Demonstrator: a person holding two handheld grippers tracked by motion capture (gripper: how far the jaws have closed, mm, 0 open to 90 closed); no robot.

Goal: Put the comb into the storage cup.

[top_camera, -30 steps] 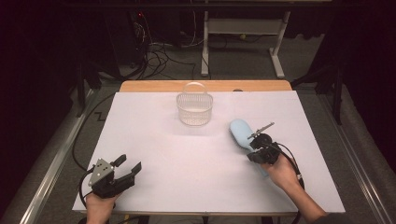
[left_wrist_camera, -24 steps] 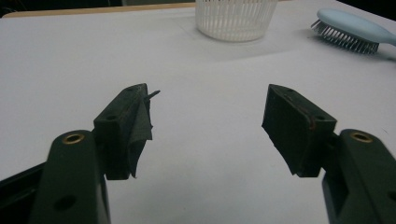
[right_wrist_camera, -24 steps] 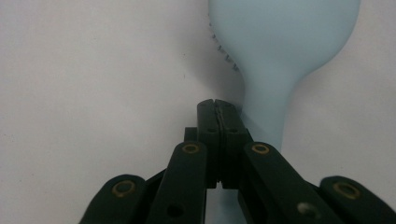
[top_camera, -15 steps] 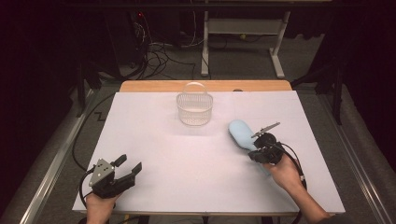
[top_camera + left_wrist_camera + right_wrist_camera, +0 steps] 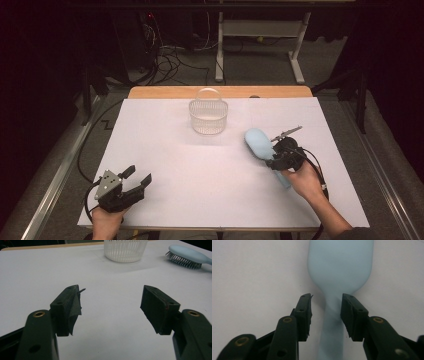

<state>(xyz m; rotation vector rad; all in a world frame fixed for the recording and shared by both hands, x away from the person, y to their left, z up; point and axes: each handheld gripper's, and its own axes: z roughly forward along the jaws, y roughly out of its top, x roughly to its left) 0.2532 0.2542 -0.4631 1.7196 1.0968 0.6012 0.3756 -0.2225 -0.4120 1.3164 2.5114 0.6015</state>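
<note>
2 grippers, 1 hairbrush, 1 basket; left gripper (image 5: 134, 184) at near left edge, jaws apart, nothing between; right gripper (image 5: 325, 315) jaws just opening, straddling the handle of pale blue hairbrush (image 5: 258, 141), pads off it; white basket (image 5: 208, 116) farther back, centre; white table (image 5: 165, 160); grey floor, cables beyond.

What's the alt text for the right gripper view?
The right gripper, jaws open, straddles the neck of a pale blue hairbrush lying back-up on the white table. Small gaps show on either side of the handle; its broad head lies beyond the jaws.
</note>
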